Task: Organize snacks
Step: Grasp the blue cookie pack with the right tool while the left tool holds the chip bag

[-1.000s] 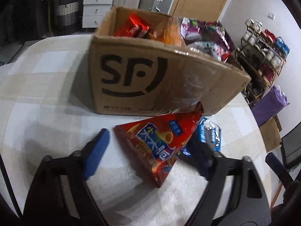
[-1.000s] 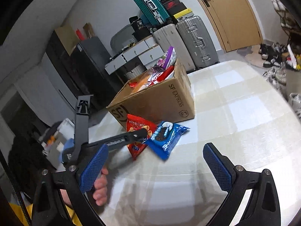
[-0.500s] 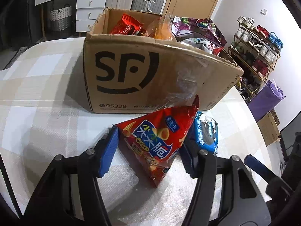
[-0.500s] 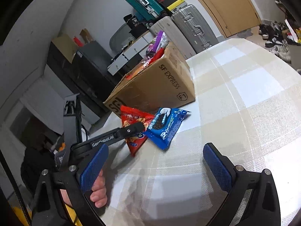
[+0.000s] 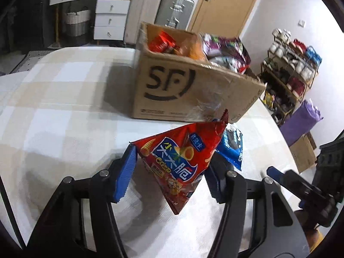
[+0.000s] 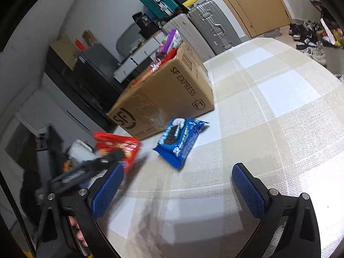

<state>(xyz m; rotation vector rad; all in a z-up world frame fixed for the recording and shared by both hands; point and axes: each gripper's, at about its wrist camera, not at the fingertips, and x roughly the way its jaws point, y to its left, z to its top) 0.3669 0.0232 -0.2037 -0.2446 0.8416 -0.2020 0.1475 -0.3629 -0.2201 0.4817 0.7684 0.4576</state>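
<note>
A: Where is the red crisp bag point(image 5: 182, 161) relative to the cardboard box point(image 5: 182, 94)?

B: Just in front of the box's printed face, towards the camera in the left wrist view. It sits between the blue fingers point(image 5: 125, 174) of the left gripper point(image 5: 169, 172), one pad at each side edge of the bag, so the bag is pinched. Its lower corner hangs over the checked worktop point(image 5: 64, 111); I cannot tell whether that corner touches the cloth.

A: And the blue cookie packet point(image 6: 180, 139)?

B: It lies flat on the worktop, also in front of the box, near the box's front corner. In the left wrist view it peeks out from behind the red bag's right edge point(image 5: 232, 146). Nothing grips it.

A: What about the right gripper point(image 6: 178, 191)?

B: Its fingers point(image 6: 249, 191) stand wide apart with only bare worktop between them. It hovers on the near side of the cookie packet, farther from the box than the packet is.

A: What is in the box?

B: It stands open on the worktop, filled with snack packets: red and orange ones point(image 5: 163, 43) at the end nearer the printed face's left side, purple and white ones point(image 5: 223, 47) towards the other end.

A: Anything of the person?

B: Fingertips point(image 6: 80, 236) show below the left gripper's handle in the right wrist view, blurred.
</note>
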